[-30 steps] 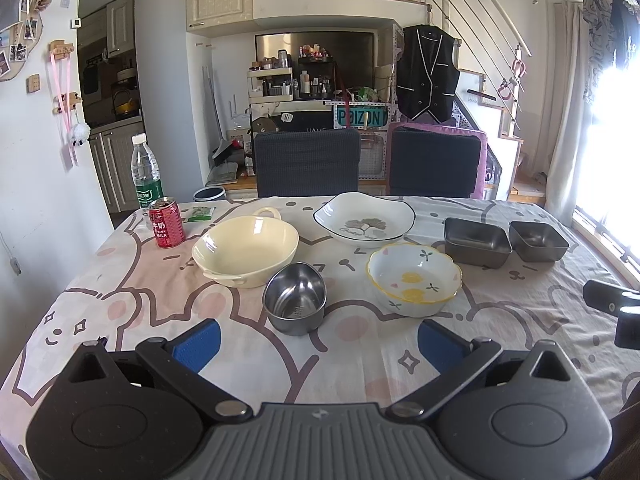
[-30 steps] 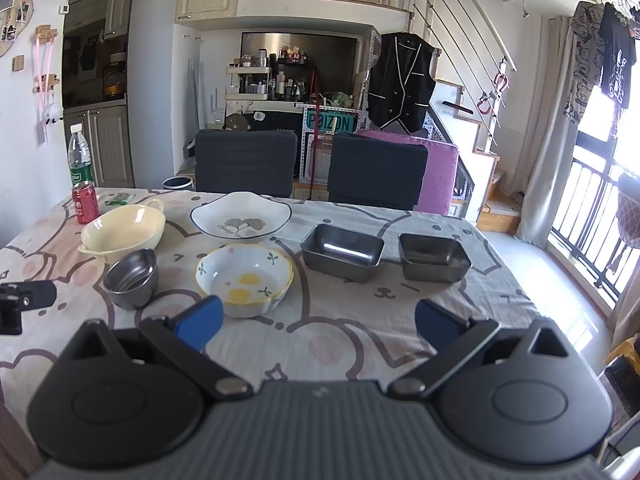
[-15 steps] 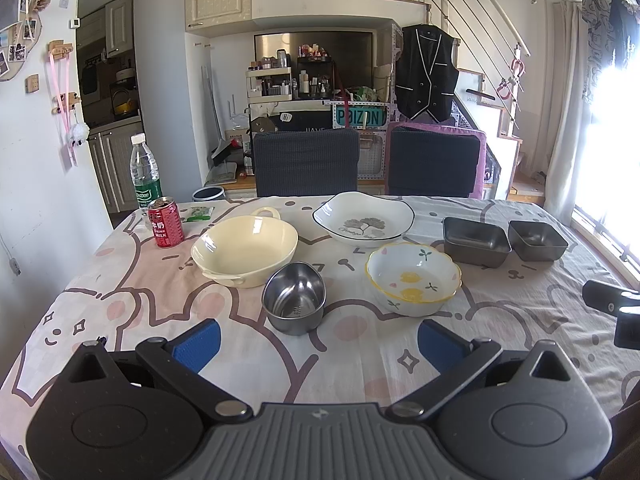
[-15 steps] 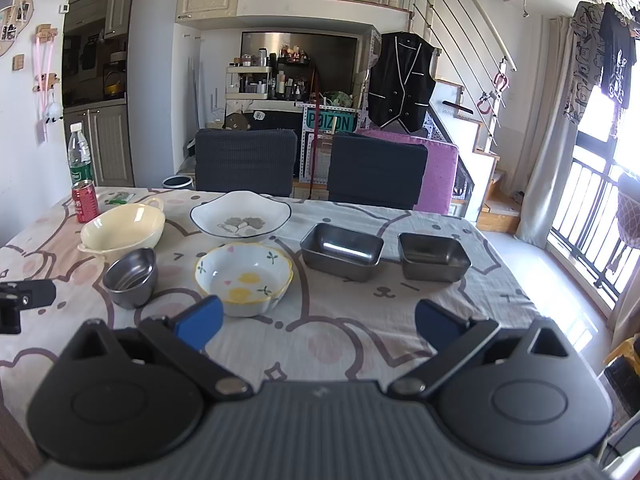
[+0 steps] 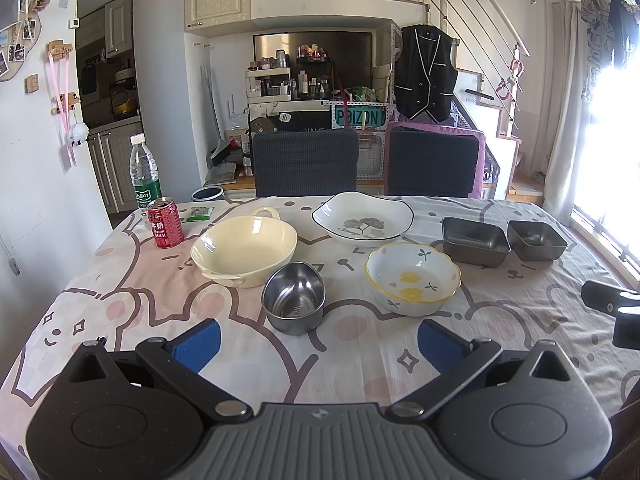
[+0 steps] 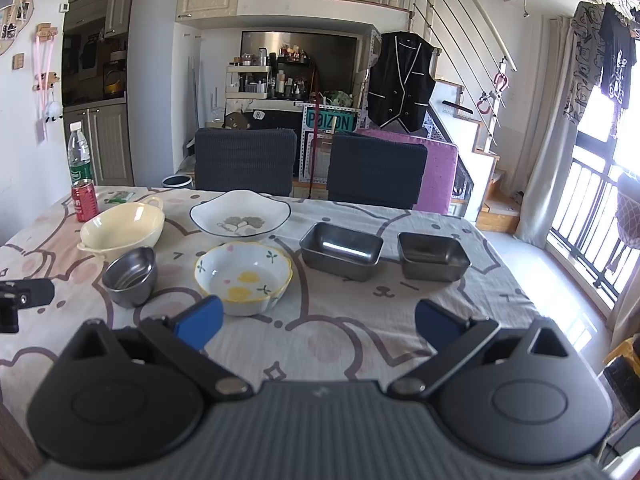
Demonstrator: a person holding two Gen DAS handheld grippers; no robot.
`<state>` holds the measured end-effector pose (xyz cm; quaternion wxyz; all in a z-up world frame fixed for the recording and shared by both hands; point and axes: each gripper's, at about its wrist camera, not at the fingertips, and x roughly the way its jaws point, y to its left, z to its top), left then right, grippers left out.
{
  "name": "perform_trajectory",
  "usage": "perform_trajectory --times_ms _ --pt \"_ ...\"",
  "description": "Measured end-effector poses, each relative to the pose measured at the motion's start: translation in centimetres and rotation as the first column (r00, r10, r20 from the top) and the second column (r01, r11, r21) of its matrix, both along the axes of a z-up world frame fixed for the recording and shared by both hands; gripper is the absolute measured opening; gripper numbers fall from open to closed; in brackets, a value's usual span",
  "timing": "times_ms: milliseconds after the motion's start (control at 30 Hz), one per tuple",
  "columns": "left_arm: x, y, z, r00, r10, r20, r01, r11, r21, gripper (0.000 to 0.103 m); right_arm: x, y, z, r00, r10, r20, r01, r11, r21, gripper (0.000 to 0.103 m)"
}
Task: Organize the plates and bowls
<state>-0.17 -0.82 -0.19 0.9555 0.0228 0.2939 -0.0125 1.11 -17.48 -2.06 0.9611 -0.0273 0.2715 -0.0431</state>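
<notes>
On the patterned tablecloth stand a cream bowl with handles [image 5: 245, 249], a small steel bowl [image 5: 293, 297], a white plate with a grey leaf print [image 5: 363, 218], a flowered bowl with a yellow rim [image 5: 413, 282], and two dark metal trays [image 5: 474, 240] [image 5: 536, 239]. My left gripper [image 5: 314, 346] is open, hovering just short of the steel bowl. My right gripper [image 6: 318, 325] is open too, near the flowered bowl [image 6: 244, 276] and short of the larger tray [image 6: 341, 245] and the smaller tray [image 6: 433, 255]. Nothing sits between either pair of fingers.
A red drink can [image 5: 165, 227], a water bottle [image 5: 145, 178] and a small green packet [image 5: 199, 213] stand at the table's far left corner. Two dark chairs [image 5: 306, 162] [image 5: 434, 162] are pushed in at the far edge. A window with railings is to the right.
</notes>
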Motion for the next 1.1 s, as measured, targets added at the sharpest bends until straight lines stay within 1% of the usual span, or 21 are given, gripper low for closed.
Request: perform_trajectory --times_ms 667,767,867,1100 --pt "0.04 0.11 0.0 1.0 0.001 -0.001 -0.001 1.0 -0.001 0.103 0.03 -0.01 -0.2 1.0 0.005 0.0 -0.005 1.0 0.001 0.103" --pt "-0.25 -0.72 -0.02 1.0 0.02 -0.009 -0.02 1.0 0.008 0.103 -0.03 -0.09 -0.31 1.0 0.002 -0.003 -0.002 1.0 0.002 0.103" --pt "-0.44 -0.59 -0.09 0.999 0.035 -0.022 -0.035 0.999 0.001 0.103 -0.09 -0.26 -0.44 1.0 -0.007 -0.005 0.007 1.0 0.004 0.103" --pt "-0.13 -0.07 0.28 0.999 0.033 -0.025 -0.034 0.999 -0.017 0.103 0.0 -0.34 -0.3 0.999 -0.026 -0.041 0.026 1.0 -0.002 0.103"
